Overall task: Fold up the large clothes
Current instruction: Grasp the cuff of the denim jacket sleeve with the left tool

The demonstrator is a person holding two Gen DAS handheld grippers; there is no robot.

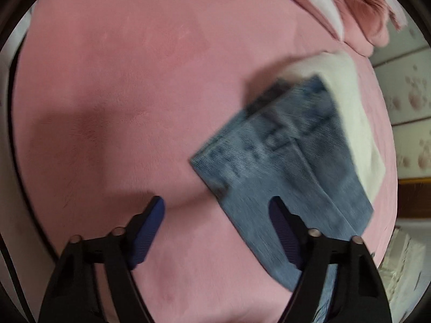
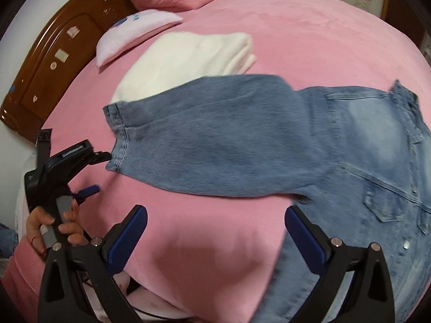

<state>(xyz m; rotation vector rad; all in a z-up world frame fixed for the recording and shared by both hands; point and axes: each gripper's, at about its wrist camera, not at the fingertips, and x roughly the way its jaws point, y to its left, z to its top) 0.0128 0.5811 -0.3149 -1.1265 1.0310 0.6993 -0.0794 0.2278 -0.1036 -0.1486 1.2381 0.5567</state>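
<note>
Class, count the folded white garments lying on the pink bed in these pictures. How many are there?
1. The folded white garment lies on the pink bed just beyond the denim garment, near the pillow. Others may lie out of view.

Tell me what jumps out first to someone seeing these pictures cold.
The blue denim garment grabs the eye, spread across the pink bedcover, its sleeve cuff toward the wooden headboard. Behind the sleeve lies a folded white cloth, partly under it. Both tongs, left and right, hang open over the bed with nothing between their blue pads.
</note>
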